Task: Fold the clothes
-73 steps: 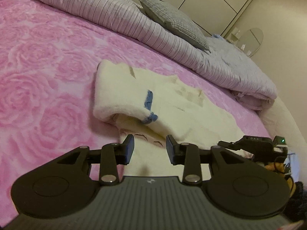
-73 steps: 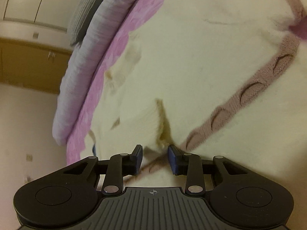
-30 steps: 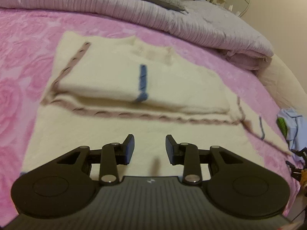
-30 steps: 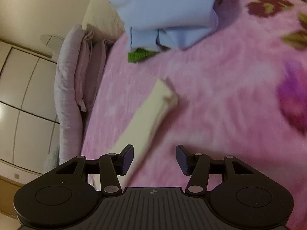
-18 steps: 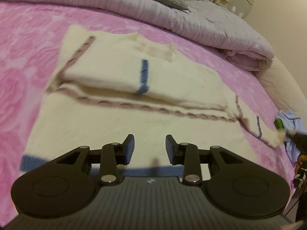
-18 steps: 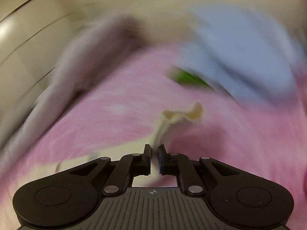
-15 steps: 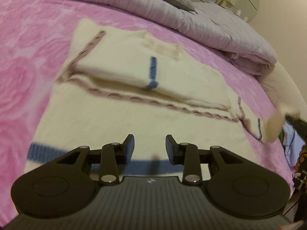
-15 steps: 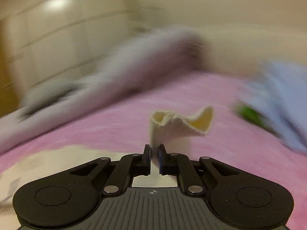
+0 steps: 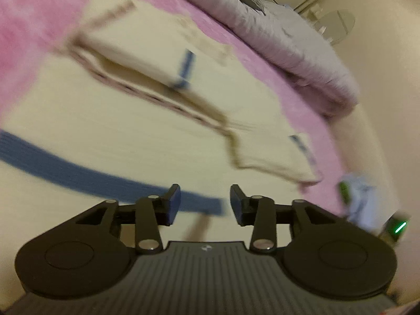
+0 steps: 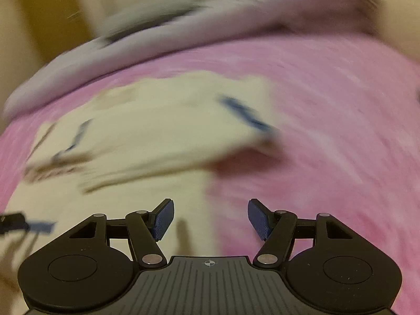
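cream knit sweater (image 9: 136, 141), fuzzy, blue stripe, brownish trim, partly folded flat on pink bedspread (image 10: 341, 110); blurred, folds unclear. left gripper (image 9: 205, 201) parted, empty. right gripper (image 10: 210, 219) wide apart, empty.

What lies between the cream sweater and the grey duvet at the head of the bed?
Only bare pink blanket separates the sweater from the duvet, in the left wrist view.

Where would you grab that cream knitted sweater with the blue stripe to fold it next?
Probably the bottom hem of the cream knitted sweater, along its blue stripe, coming from the near edge: it lies flat, nearest the open left hand-held gripper.
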A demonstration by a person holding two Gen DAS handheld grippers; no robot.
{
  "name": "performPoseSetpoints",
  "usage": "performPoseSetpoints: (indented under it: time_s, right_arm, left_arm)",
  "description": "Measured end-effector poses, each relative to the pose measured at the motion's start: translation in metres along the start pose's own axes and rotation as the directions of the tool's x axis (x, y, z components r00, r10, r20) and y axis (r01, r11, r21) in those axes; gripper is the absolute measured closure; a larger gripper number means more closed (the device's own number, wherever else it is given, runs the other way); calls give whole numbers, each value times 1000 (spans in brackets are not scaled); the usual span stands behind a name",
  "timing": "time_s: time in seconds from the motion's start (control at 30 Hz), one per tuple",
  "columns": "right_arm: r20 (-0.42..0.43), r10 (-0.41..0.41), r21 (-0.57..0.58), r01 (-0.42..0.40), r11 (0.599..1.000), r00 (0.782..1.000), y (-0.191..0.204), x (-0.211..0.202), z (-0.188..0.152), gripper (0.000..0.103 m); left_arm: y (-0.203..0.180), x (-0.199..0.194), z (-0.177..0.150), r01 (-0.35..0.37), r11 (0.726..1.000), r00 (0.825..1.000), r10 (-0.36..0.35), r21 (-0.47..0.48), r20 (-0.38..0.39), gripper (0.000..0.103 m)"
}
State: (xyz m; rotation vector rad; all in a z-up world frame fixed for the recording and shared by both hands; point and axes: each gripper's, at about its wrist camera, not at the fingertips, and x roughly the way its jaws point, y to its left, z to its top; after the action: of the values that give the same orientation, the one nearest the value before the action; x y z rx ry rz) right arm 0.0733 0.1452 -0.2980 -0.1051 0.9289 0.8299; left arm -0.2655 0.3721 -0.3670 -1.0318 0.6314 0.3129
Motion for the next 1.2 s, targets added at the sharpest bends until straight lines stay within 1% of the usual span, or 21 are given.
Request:
performPoseSetpoints:
  time_s: [0.1,0.17,0.23,0.3,0.33,0.37,0.43,0.47,0.5,0.53,0.6,0.67,0.7,0.73,0.8,0.87,0.93,1.03,1.07,1.13,1.2]
  right_arm:
    - [-3,-32,164,32,986,999,-47,-6,5,38]
    - [17,-17,225,13,974,1000,-64,-13,3,38]
    - [30,-7,254,0,967,1000,-76,-17,3,38]
    - [37,-12,258,2,966,999,-82,-19,4,38]
    - [39,-17,257,6,966,999,-84,-19,5,38]
    - [39,-18,257,7,967,999,-85,-16,6,38]
    - [45,-24,254,12,967,999,-85,-14,8,38]
    - [49,-30,249,17,968,998,-83,-12,10,38]
    - [53,-37,244,23,970,998,-82,-9,13,38]
    - [57,-43,239,28,971,997,-80,-7,16,38]
    - [66,-41,224,25,974,997,-76,0,23,38]
    - [72,-36,215,20,976,997,-71,7,31,38]
    - [75,-34,209,17,978,997,-68,10,35,38]
    - [80,-31,201,15,979,996,-65,13,39,38]
    - [87,-28,182,12,983,996,-56,23,47,38]
    - [80,-21,160,8,987,997,-47,34,53,38]
    - [73,0,127,-9,992,997,-36,44,58,38]
    - [62,20,72,-25,997,998,-21,53,62,38]
    - [58,23,57,-26,998,998,-17,55,62,38]
    - [51,21,35,-23,999,998,-13,54,60,38]
    - [43,15,25,-16,1000,999,-13,47,55,38]
  left_arm:
    - [-3,33,8,83,987,997,-82,-134,12,64]
    - [-3,52,13,78,980,997,-75,-182,20,63]
    - [-3,71,18,66,972,998,-61,-225,26,63]
    - [-4,86,23,79,966,997,-72,-245,40,63]
    - [-6,91,26,98,966,995,-91,-239,42,66]
    - [-11,96,30,119,970,993,-114,-213,36,74]
    - [-21,99,40,149,982,989,-150,-117,3,101]
    - [-29,91,48,152,988,988,-151,-39,14,101]
    - [-36,76,58,138,989,989,-141,56,52,101]
    - [-43,59,68,115,982,987,-131,152,96,101]
    - [-54,21,91,41,945,975,-108,325,193,101]
    - [-50,-14,110,-64,909,959,-59,413,279,101]
    - [-42,-28,122,-124,894,949,-20,431,315,101]
    - [-31,-35,131,-165,886,945,16,434,327,101]
    - [-4,-42,146,-222,878,942,82,424,324,101]
    - [21,-34,152,-246,876,946,125,414,298,101]
    - [39,-22,152,-257,867,951,148,426,272,101]
    - [47,-9,150,-283,833,946,163,475,279,101]
    - [48,-10,150,-281,832,945,155,479,287,101]
    - [57,-14,150,-269,854,948,153,445,279,100]
    - [73,-5,148,-291,870,950,212,398,231,97]
